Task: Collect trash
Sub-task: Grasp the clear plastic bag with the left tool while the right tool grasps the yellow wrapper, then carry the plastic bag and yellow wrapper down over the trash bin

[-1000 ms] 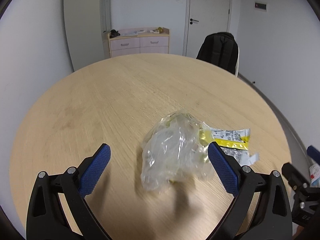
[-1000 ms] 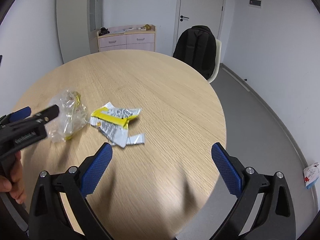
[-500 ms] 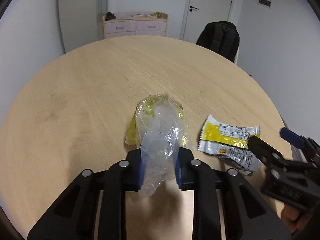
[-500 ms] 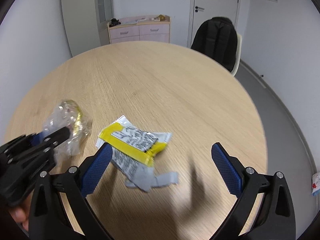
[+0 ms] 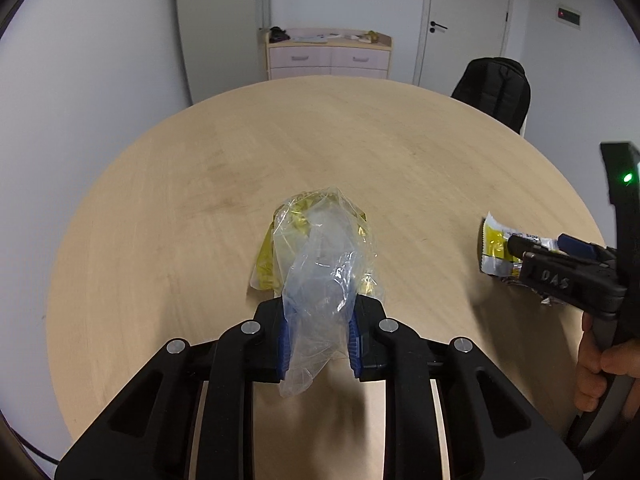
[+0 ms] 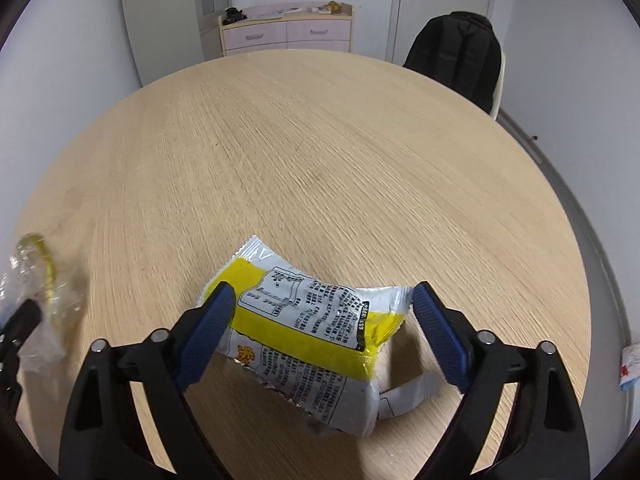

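A crumpled clear plastic bag (image 5: pixel 320 264) with a yellow wrapper inside is pinched between the blue pads of my left gripper (image 5: pixel 318 332), just above the round wooden table (image 5: pixel 360 148). It also shows at the left edge of the right wrist view (image 6: pixel 36 280). A yellow and silver snack wrapper (image 6: pixel 312 332) lies on the table near the front edge. My right gripper (image 6: pixel 322 320) is open, with one finger on each side of this wrapper. In the left wrist view the right gripper (image 5: pixel 536 250) sits over the wrapper (image 5: pixel 494 252).
A black backpack (image 6: pixel 460 56) rests on a chair behind the table. A pink drawer cabinet (image 6: pixel 288 32) stands by the far wall, next to a white door (image 6: pixel 444 4). A small packet (image 6: pixel 630 364) lies on the grey floor at right.
My left gripper closed on the clear bag and lifted it slightly. My right gripper moved left and down until its open fingers straddle the yellow wrapper.
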`<state>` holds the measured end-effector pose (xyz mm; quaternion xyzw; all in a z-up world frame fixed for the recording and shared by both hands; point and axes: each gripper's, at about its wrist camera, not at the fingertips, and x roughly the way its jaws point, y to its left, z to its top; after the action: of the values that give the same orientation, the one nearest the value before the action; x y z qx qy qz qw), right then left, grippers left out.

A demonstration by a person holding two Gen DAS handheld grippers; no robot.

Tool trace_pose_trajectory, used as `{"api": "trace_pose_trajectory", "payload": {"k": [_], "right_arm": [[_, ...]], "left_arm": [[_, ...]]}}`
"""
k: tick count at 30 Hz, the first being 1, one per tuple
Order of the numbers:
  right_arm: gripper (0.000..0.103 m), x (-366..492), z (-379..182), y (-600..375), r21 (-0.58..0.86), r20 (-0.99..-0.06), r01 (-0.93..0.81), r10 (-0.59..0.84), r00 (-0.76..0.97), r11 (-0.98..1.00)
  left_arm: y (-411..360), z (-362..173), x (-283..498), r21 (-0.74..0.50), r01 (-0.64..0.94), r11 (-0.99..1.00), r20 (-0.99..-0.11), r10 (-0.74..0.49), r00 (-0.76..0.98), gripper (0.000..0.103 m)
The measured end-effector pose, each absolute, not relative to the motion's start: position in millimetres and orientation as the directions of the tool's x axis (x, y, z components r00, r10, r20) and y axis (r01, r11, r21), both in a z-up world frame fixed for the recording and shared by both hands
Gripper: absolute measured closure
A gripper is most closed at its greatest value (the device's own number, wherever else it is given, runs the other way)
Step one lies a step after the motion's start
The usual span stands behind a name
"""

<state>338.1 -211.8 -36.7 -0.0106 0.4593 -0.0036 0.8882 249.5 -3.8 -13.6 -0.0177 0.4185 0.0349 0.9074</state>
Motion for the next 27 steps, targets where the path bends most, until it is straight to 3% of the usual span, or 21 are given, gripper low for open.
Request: {"api": "trace_pose_trajectory", "payload": {"k": [2,8,10,12,27], "right_arm": [[0.031,336.8,-45.4,-201.8,-0.067,-0.83,-0.016,-0.047,0.555,0.998],[0.049,336.6,-48.3,-199.5,-0.012,-0.838,-0.022,0.002,0.546,1.0],[0.069,334.3,-45.7,-199.2,-0.013,-0.839,-0.028,0.005,0.545,1.0],[0.077,331.7,-45.0,-195.9,-0.02,-0.839,-0.026,-0.003,0.544,0.999],[0.082,248.7,-9.3,-183.2,-0.014,-0.764,-0.049,0.021,0.645,0.999]], "left_arm": [[-0.4,-12.5,245.3,-0.005,-0.082,0.997,-0.76,0.05,0.648,0.082],[3.3,-13.3,239.2,-0.007,-0.081,0.997,-0.761,0.047,0.647,0.082],[6.8,-13.5,235.5,-0.012,-0.083,0.996,-0.762,0.045,0.646,0.082],[8.7,-12.9,231.9,-0.015,-0.087,0.996,-0.763,0.045,0.645,0.082],[25.5,-4.1,172.5,-0.041,-0.095,0.995,-0.76,0.031,0.65,0.082]]}}
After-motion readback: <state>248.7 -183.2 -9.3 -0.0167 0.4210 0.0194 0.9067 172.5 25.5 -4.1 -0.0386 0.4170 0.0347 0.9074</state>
